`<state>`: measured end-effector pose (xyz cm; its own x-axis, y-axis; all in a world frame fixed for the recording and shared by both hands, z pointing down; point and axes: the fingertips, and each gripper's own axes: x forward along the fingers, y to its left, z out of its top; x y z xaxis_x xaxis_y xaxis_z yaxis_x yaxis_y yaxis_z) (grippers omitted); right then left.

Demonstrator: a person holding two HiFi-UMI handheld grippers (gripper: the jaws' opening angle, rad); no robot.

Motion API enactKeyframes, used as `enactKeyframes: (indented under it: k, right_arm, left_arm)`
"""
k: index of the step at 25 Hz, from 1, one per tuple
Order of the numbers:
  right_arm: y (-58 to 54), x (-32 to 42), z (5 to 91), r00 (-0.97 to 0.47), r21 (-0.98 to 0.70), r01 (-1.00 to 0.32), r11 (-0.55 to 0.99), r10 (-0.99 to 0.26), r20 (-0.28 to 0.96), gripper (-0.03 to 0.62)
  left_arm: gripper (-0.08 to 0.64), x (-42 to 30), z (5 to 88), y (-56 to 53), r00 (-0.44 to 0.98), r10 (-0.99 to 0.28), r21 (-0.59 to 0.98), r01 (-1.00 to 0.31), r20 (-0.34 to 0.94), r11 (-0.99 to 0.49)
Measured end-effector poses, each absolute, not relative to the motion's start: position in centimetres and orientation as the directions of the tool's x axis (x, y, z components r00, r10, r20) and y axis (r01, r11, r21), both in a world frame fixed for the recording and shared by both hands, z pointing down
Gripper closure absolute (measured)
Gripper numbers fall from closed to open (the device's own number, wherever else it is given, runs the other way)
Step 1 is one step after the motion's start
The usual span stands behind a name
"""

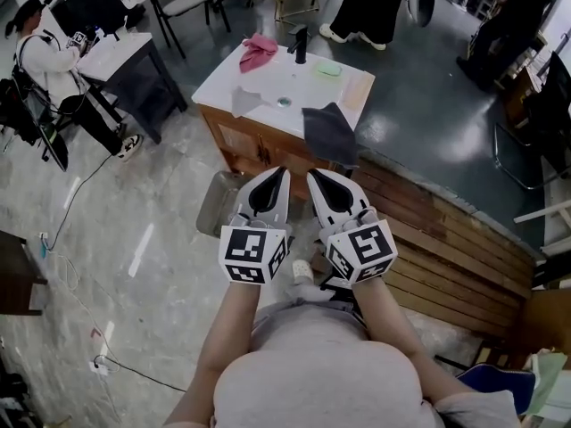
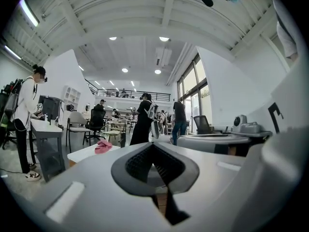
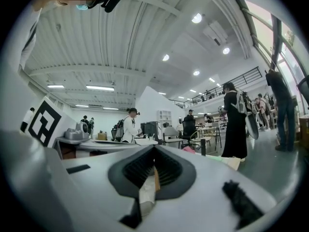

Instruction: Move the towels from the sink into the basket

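One white sink counter [image 1: 308, 87] out in front, on a wood cabinet [image 1: 254, 145]. Down on the floor [image 1: 161, 266] by its left side, a grey basket [image 1: 217, 205]. On the counter: dark grey towel [image 1: 328, 132] hanging over the near edge, light grey towel [image 1: 245, 99] by the drain [image 1: 284, 102], pink towel [image 1: 257, 50] at the far left corner. Nearer, left gripper [image 1: 283, 172] and right gripper [image 1: 312, 174] side by side, both clenched shut, empty.

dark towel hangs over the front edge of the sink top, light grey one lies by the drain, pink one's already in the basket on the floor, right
Not quite: the pink towel is not in the basket. It lies on the back left corner of the sink top, next to the tap, as the head view shows. The dark towel does hang over the front edge, and the light grey towel lies by the drain.
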<state>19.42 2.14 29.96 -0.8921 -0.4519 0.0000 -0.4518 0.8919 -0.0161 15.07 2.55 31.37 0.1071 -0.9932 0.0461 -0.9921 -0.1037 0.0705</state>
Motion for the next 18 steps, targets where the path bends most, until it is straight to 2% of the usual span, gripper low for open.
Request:
enactKeyframes:
  k: [18]
  right_arm:
    - [-8.5,19.6,31.3,-0.899,-0.037,-0.438,0.898,-0.437,0.032,0.574]
  left_arm:
    - [0.555,14.9,32.9,-8.2,0.100,-0.992,0.089,-0.992,0.080,-0.093]
